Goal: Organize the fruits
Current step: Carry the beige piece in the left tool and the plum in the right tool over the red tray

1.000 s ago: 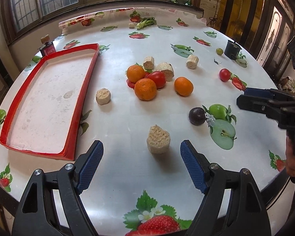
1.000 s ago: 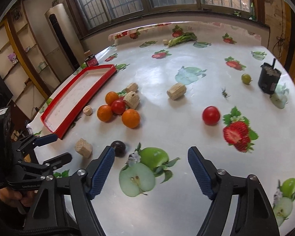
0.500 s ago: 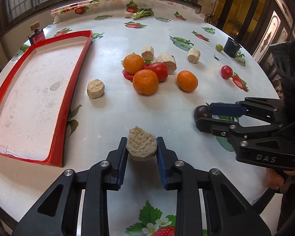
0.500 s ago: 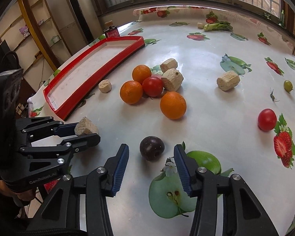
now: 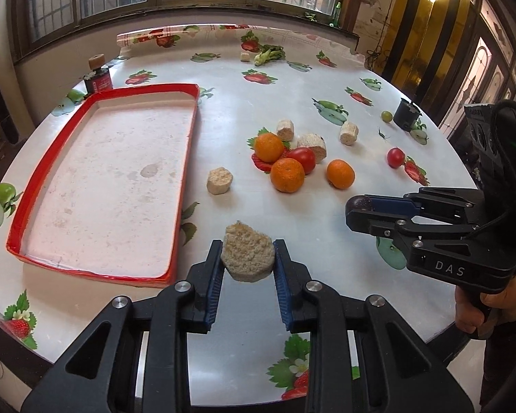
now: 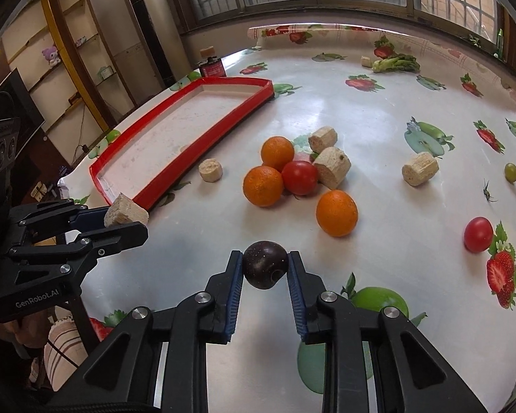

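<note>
My left gripper point(image 5: 247, 251) is shut on a beige crumbly chunk point(image 5: 247, 258), held a little above the table near the red tray's point(image 5: 189, 144) near right corner. My right gripper point(image 6: 265, 258) has its jaws closing, and the blue pads press on a dark plum point(image 6: 265, 268) between them. In the left wrist view the right gripper point(image 5: 357, 206) enters from the right with the plum point(image 5: 358, 202) at its tip. Three oranges point(image 6: 263, 186) and a tomato point(image 6: 299, 177) lie clustered mid-table. The tray holds nothing.
Other beige chunks point(image 5: 218, 180) lie around the fruit. A small tomato point(image 5: 395, 157), a green grape point(image 5: 386, 116) and a black pot point(image 5: 407, 114) sit at the right. A red can point(image 5: 98, 82) stands behind the tray, leafy greens point(image 5: 268, 55) at the far edge.
Both grippers went from open to shut: the left closed on the beige chunk and lifted it slightly, the right moved left to the plum and closed on it.
</note>
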A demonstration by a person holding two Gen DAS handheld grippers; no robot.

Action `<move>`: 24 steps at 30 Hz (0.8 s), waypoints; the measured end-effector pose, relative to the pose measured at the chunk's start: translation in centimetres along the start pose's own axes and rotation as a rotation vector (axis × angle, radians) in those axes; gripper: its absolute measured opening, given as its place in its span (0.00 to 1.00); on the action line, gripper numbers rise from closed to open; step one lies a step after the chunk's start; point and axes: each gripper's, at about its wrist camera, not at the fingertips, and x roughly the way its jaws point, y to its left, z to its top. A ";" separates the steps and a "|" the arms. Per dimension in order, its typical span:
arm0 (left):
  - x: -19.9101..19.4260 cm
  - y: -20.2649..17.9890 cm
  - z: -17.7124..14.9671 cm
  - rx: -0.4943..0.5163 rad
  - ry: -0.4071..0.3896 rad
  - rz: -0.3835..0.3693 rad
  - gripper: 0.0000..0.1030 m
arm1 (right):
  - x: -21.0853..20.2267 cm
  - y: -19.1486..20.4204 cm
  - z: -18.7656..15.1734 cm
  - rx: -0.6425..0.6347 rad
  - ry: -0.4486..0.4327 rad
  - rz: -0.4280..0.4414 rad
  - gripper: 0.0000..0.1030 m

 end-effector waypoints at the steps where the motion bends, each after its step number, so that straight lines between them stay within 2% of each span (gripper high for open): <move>1: -0.2 0.5 0.0 -0.008 -0.004 0.004 0.25 | 0.0 0.4 0.2 -0.004 -0.004 0.006 0.26; 15: -2.2 5.9 -0.1 -0.107 -0.052 0.054 0.25 | -0.3 5.2 2.0 -0.070 -0.037 0.055 0.25; 24: -2.5 9.6 0.2 -0.153 -0.067 0.092 0.25 | 1.2 8.0 4.4 -0.113 -0.045 0.095 0.25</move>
